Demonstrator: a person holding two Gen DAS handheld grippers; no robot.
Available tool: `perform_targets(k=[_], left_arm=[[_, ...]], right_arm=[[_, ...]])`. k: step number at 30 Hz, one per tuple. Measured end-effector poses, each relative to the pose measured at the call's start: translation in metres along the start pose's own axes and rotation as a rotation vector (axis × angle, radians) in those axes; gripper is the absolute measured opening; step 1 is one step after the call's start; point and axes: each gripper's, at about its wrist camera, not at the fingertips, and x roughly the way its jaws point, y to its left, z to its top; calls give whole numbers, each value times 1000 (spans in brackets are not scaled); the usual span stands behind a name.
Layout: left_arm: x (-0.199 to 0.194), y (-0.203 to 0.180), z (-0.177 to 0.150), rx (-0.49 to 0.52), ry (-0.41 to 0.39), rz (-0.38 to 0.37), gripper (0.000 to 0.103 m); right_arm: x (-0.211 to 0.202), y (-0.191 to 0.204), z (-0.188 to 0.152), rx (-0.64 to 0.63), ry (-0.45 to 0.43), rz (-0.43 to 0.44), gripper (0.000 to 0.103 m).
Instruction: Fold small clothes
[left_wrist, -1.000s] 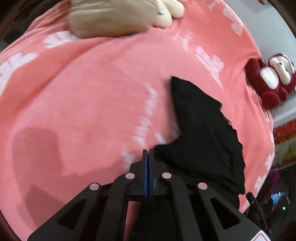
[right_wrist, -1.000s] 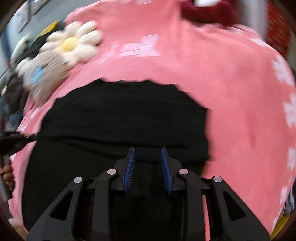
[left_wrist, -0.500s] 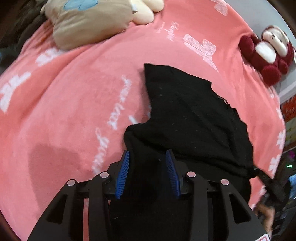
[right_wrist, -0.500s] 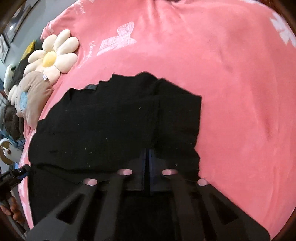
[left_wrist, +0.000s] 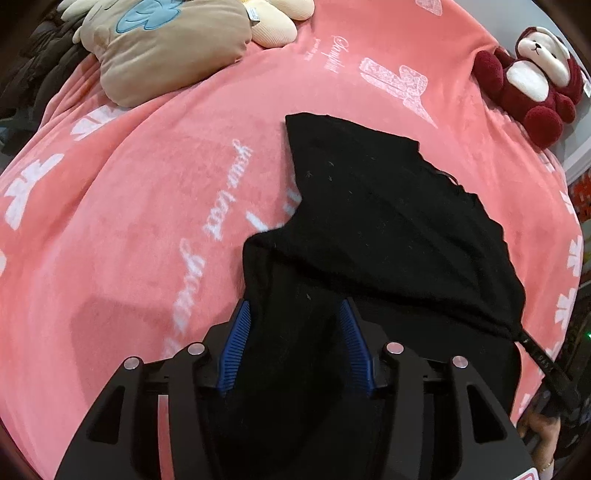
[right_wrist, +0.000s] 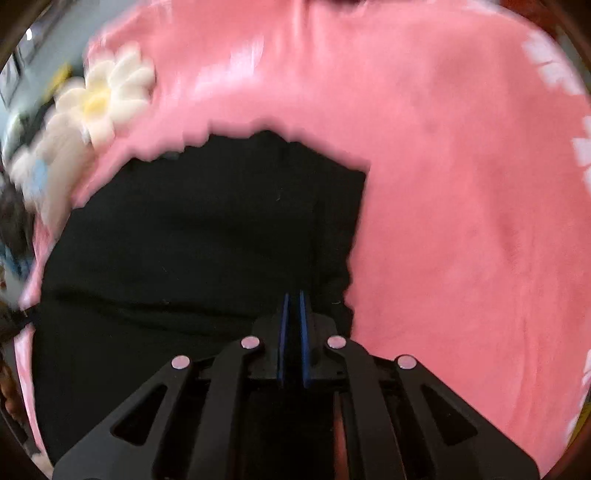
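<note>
Blurred by motion in the right wrist view; sharp in the left. Black garment (left_wrist: 373, 221) spread on the pink blanket (left_wrist: 140, 206) of the bed, its near part cut off beneath both camera mounts. Left gripper (left_wrist: 293, 332) opening, blue pads standing apart with black cloth lying between them, not pressing on it. Right gripper (right_wrist: 294, 325) nearly closed, pinching a fold at the garment's edge, cloth drawn taut to it. White script on the blanket, "your" legible, the rest hard to read. Tan cushion (left_wrist: 166, 48) and red plush bear (left_wrist: 532, 81) near the bed's far edge. Compared with a second ago: left gripper no longer clamped shut, right gripper no longer open.
</note>
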Motion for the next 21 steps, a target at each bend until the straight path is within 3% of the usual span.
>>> perform_targets(k=[2, 3, 4, 9, 11, 13, 16, 21], left_arm=[[-14, 4, -10, 6, 18, -50, 51], [-19, 7, -15, 5, 27, -65, 57], [-25, 12, -25, -1, 41, -87, 59], [-47, 33, -82, -29, 146, -100, 60], [-56, 39, -102, -37, 158, -98, 62], [-67, 48, -122, -55, 158, -92, 71], [-75, 61, -146, -71, 156, -67, 77], [-84, 65, -173, -28, 116, -71, 78]], right_arm=[[-32, -1, -13, -6, -46, 6, 19], [-49, -3, -26, -8, -53, 8, 42], [-60, -6, -38, -8, -50, -2, 53], [-101, -9, -120, -11, 67, 43, 53], [-111, -7, -143, -20, 101, 29, 58], [-119, -8, -170, 9, 138, 32, 72], [-117, -9, -192, 35, 174, 6, 74], [-100, -16, -218, 106, 217, 4, 79]])
